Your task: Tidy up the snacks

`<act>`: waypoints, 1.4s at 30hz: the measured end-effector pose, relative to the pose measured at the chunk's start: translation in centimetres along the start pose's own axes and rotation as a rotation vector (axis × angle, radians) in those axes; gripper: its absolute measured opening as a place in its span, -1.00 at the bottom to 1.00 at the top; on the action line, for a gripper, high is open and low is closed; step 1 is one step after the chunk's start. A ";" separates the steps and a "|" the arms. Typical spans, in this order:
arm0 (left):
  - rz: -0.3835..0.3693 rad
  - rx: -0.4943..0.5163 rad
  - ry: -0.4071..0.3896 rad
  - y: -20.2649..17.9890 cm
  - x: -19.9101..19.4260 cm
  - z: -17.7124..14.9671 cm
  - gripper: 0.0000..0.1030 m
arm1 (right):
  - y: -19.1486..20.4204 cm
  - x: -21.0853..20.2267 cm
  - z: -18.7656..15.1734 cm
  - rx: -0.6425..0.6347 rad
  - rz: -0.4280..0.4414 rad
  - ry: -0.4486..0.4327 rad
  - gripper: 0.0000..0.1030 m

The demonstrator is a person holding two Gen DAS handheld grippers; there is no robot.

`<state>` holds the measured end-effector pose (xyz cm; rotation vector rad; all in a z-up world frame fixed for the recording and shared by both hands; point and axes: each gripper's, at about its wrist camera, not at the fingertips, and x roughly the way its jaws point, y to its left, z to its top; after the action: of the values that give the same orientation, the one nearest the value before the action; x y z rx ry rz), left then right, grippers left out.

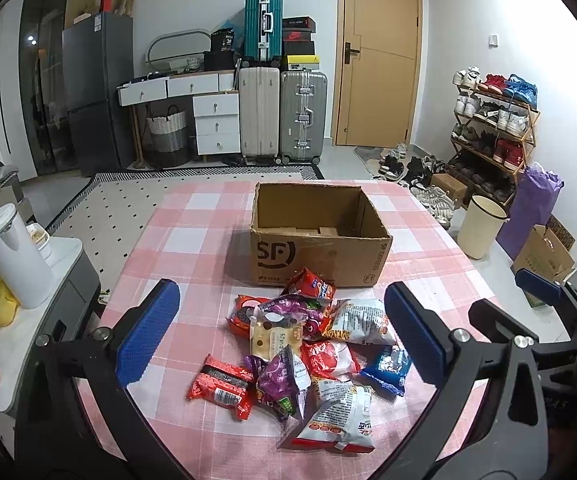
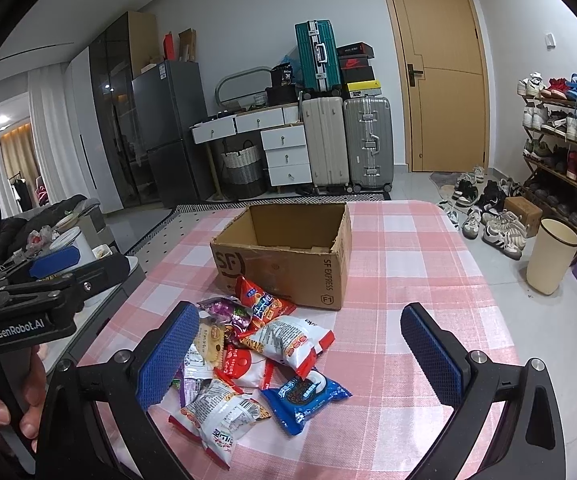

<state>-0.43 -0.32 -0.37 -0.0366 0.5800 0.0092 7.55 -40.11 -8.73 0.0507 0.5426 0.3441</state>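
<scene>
A pile of several snack packets (image 1: 308,352) lies on the pink checked tablecloth (image 1: 192,240), in front of an open cardboard SF box (image 1: 316,236) that looks empty. The pile holds red, purple, white and blue packets; a blue packet (image 2: 308,396) lies at its right edge. My left gripper (image 1: 280,332) is open and empty, held above the pile. My right gripper (image 2: 308,360) is open and empty, above the right side of the pile (image 2: 256,360). The box (image 2: 288,256) stands just behind. The left gripper also shows at the left of the right wrist view (image 2: 54,264).
A grey side cabinet (image 1: 48,280) with a white kettle (image 1: 12,256) stands left of the table. A cream bin (image 1: 480,232), a shoe rack (image 1: 492,132) and loose shoes are on the floor to the right. Suitcases (image 1: 280,116) and a door (image 1: 380,52) are at the back.
</scene>
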 end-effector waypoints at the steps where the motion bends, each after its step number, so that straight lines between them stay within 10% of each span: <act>1: -0.008 -0.003 0.000 0.1 0.0 0.0 0.98 | 0.0 0.0 0.0 0.000 -0.001 0.001 1.00; 28: -0.089 -0.073 0.007 0.7 1.1 -0.6 0.98 | -0.1 -0.1 -0.5 -0.002 0.058 0.005 1.00; 42: -0.118 -0.121 0.044 2.5 4.4 -1.6 0.98 | -2.7 4.6 -4.7 0.014 0.085 0.152 1.00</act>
<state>2.36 2.08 -4.17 -0.1893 0.6201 -0.0718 9.60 -41.34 -15.42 0.0612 0.6950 0.4295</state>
